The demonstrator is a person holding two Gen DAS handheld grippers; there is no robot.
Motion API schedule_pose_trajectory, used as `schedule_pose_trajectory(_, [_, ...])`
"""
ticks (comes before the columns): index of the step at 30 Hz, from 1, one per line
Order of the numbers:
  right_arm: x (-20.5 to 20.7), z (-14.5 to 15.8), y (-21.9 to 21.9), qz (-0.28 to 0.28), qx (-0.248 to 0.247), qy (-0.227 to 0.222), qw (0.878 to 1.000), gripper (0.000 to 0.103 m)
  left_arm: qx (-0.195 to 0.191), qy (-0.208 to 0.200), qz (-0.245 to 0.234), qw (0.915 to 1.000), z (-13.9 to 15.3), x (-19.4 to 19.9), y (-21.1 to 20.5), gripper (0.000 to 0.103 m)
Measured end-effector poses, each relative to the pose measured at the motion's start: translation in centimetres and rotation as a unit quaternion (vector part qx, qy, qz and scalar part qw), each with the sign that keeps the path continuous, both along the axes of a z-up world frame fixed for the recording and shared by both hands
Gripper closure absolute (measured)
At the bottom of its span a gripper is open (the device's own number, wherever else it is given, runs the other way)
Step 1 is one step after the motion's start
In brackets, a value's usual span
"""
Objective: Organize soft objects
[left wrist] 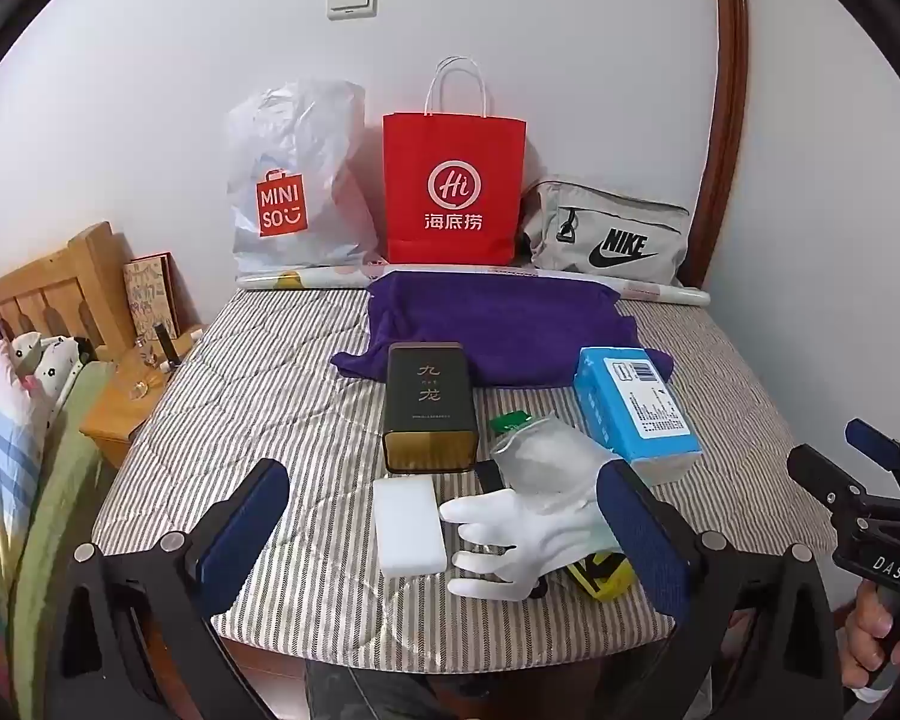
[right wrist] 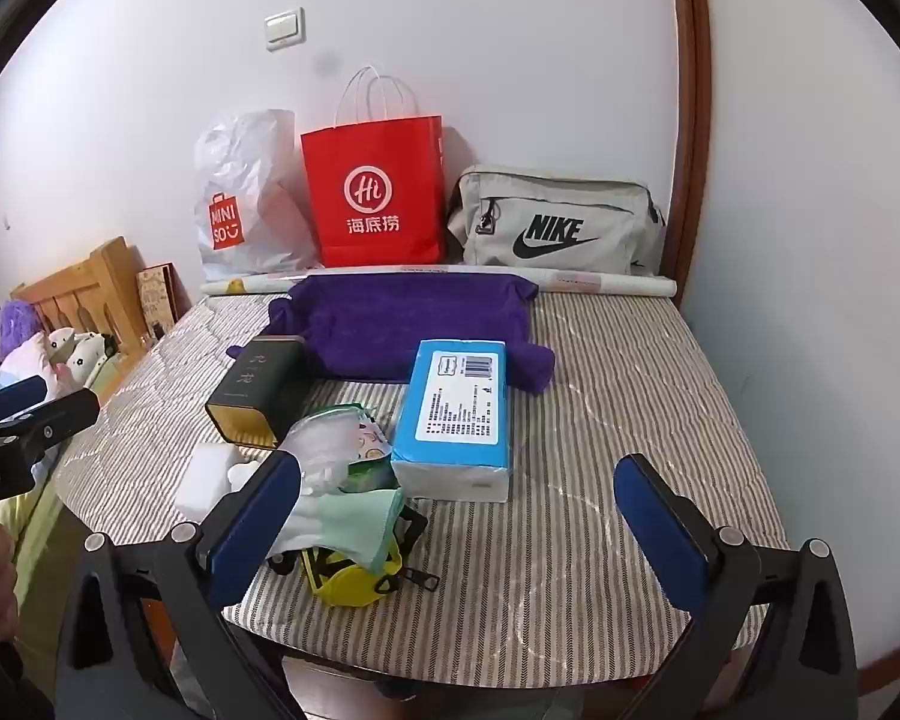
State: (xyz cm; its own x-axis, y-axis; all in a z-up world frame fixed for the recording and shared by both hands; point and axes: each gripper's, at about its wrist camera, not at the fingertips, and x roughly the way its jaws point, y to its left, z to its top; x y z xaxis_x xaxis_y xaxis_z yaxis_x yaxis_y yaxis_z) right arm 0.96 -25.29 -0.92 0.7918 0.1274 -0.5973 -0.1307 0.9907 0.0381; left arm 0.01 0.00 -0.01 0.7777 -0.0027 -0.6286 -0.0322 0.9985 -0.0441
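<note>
On the striped mattress point(left wrist: 282, 396) lie a purple towel point(left wrist: 498, 324), a blue tissue pack point(left wrist: 636, 408), a white sponge block point(left wrist: 408, 525), a white glove point(left wrist: 522, 540) and a clear plastic bag point(left wrist: 546, 456). A yellow strap bundle point(right wrist: 354, 576) sits near the front edge under a pale green cloth point(right wrist: 360, 516). My left gripper point(left wrist: 444, 534) hovers open over the sponge and glove, touching neither. My right gripper point(right wrist: 459, 525) is open above the bare mattress point(right wrist: 600, 396), just in front of the tissue pack point(right wrist: 456, 408). The purple towel point(right wrist: 408, 318) lies beyond it.
A dark tea tin point(left wrist: 429, 408) lies mid-mattress. Against the far wall stand a white Miniso bag point(left wrist: 288, 192), a red paper bag point(left wrist: 453, 180) and a grey Nike pouch point(left wrist: 612, 234), with a rolled paper tube point(left wrist: 648, 291) before them. A wooden bedside stand point(left wrist: 120, 414) and a bed are left.
</note>
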Motion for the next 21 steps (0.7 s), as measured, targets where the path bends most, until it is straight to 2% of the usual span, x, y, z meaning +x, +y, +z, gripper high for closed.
schedule_pose_trajectory(21, [-0.6,0.8,0.0,0.001,0.008,-0.003,1.0,0.0,0.0,-0.005,-0.007,1.0,0.2,0.0,-0.5,0.0])
